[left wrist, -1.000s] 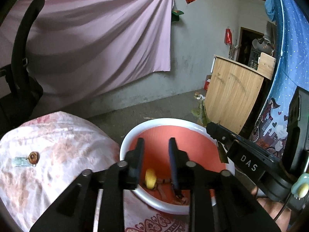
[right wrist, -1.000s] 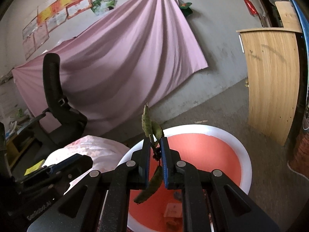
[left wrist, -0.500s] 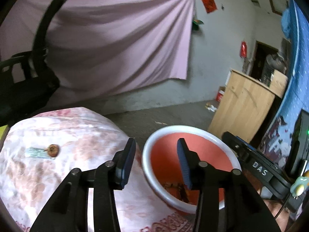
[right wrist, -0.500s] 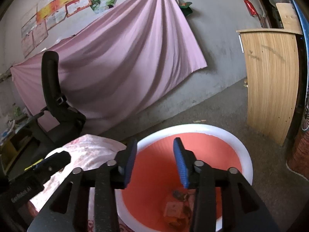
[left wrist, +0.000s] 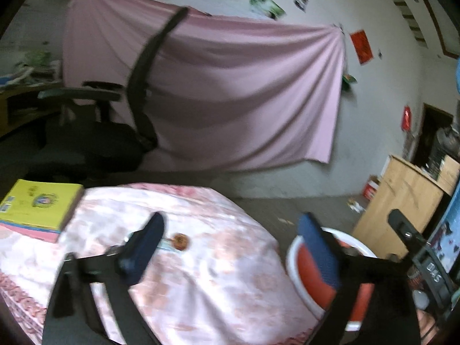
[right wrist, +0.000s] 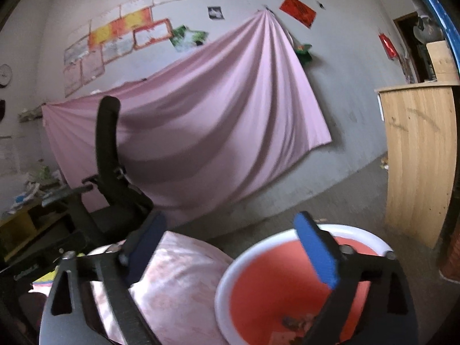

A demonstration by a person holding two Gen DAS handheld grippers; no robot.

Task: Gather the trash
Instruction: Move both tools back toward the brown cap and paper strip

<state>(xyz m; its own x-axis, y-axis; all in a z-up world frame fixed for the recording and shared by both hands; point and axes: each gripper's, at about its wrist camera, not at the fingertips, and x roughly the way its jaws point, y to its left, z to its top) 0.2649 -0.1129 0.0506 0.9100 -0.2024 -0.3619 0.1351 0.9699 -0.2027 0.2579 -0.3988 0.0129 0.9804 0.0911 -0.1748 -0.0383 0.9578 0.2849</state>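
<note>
A basin (right wrist: pixel 230 273) with a white rim and red inside stands at the table's right end, with scraps of trash (right wrist: pixel 296 322) on its bottom. My right gripper (right wrist: pixel 230 224) hangs over its left rim, jaws opening wide with nothing between them. In the left wrist view the basin (left wrist: pixel 356 244) is at the lower right. My left gripper (left wrist: pixel 231 227) is over the pink flowered tablecloth (left wrist: pixel 215 273), jaws opening, nothing held. A small round brown scrap (left wrist: pixel 179 240) on a pale wrapper lies on the cloth beyond its left finger (left wrist: pixel 149 238).
A yellow book (left wrist: pixel 40 207) lies on the table's far left. A black office chair (left wrist: pixel 138 100) stands behind the table before a pink sheet on the wall. A wooden cabinet (right wrist: pixel 417 158) stands on the floor to the right of the basin.
Both grippers have opened wide. The green leafy stem has left the right gripper. The left gripper has swung left from above the basin to over the tablecloth.
</note>
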